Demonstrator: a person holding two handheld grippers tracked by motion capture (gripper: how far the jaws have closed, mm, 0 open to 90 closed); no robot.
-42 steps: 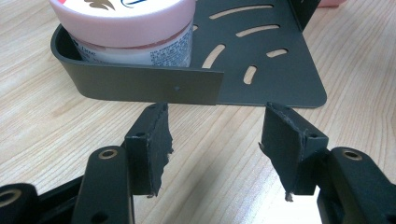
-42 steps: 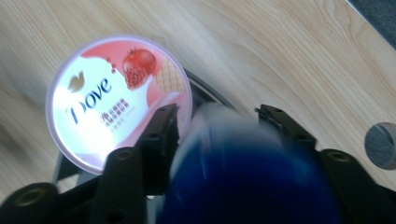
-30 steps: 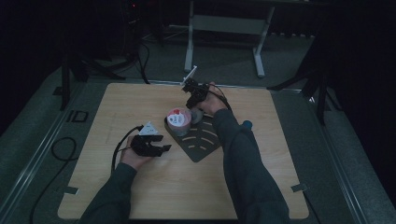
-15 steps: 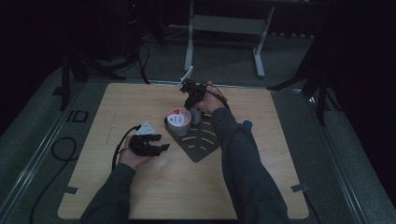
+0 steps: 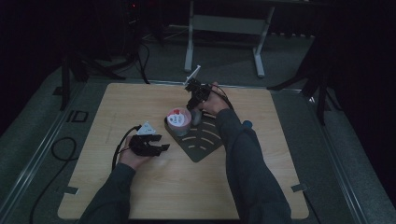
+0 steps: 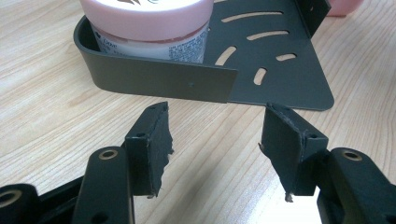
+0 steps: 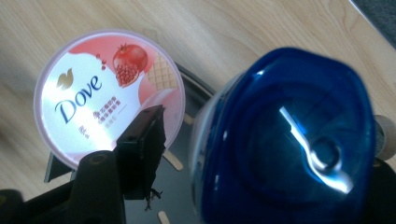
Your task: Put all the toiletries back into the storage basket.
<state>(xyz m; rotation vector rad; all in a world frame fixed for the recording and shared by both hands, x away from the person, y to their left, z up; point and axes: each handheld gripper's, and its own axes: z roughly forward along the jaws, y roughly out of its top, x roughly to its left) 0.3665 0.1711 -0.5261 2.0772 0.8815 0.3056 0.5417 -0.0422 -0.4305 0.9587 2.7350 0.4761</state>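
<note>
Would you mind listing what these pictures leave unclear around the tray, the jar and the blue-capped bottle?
- Right gripper: in its own view the blue-capped bottle hides one jaw, so contact cannot be judged.
- Bottle body: hidden under its cap there; too small and dark in the high view.
- Pink jar: top cut off by the left gripper view's edge.
- Tray: far rim cut off there.

The jar (image 7: 109, 95) has a pink lid printed with a white swirl, a red pomegranate, a tan waffle square, a gold bird mark and dark blue lettering, over a pale wall with small print. The blue-capped bottle (image 7: 285, 140) is glossy deep blue with a white glint, and the slotted tray (image 6: 266, 70) is dark grey. The table (image 5: 116, 102) is light wood with a fine grain.
</note>
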